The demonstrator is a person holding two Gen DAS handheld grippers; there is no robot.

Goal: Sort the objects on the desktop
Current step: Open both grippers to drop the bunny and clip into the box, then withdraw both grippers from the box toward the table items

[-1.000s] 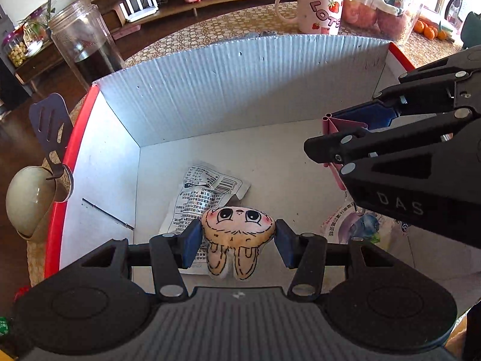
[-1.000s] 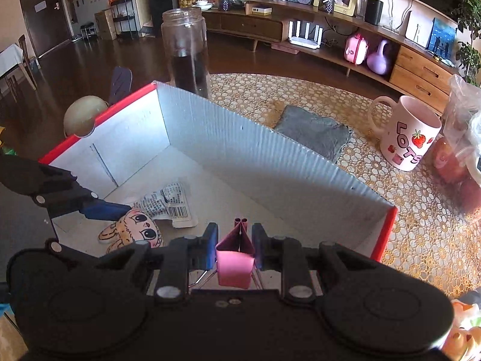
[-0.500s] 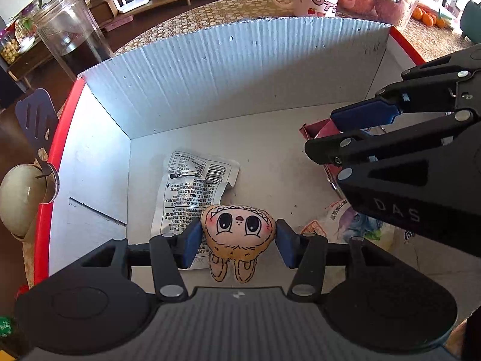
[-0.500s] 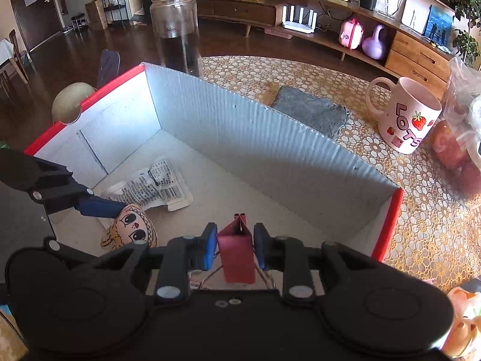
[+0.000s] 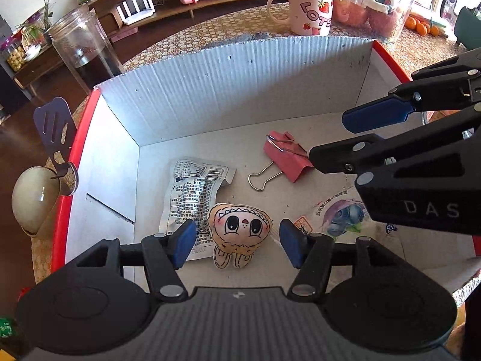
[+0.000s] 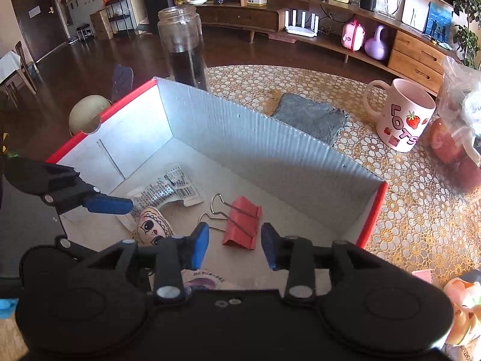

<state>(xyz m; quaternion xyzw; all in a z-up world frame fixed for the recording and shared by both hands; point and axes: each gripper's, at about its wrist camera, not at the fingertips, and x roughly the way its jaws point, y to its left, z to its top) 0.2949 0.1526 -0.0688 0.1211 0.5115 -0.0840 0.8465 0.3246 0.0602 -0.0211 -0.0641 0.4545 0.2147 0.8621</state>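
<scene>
Carrier: open cardboard box [image 5: 210, 96], white inside with red rims, set on a table with a patterned cloth [image 6: 405, 198].

Item 1: plush toy with a drawn face [image 5: 240, 228]. It lies on the box floor near the near edge, partly over a printed foil sachet [image 5: 195, 192]. The left gripper [image 5: 237, 242] is placed over it with its jaws opening; the blue pads stand clear of the toy on both sides, so nothing is held.

Item 2: red binder clip [image 6: 242, 225]. It lies flat on the box floor, toward the middle, with its wire handles folded out toward the sachet. The right gripper [image 6: 234, 245] is placed just above it with its jaws opening; the clip is seen between the pads but not touched.

Item 3: a packet with a blue fruit print [image 5: 342, 213], near the right near corner of the box floor, partly hidden under the right gripper.

Outside the box: mug [image 6: 402, 114], grey cloth [image 6: 309, 117] and glass jar [image 6: 183, 48] beyond the far wall; bagged fruit [image 6: 460, 138] at the right edge of the table.

Risks judged:
- The toy or a clip handle could be caught on a pad as a gripper is lifted away, and be dragged back out.
- The two grippers are close together over the box; a collision is possible if both are withdrawn along crossing paths.
- The light box could be shifted or tipped if a wall is struck.
- The sachet could be carried along under the toy if it is disturbed.
</scene>
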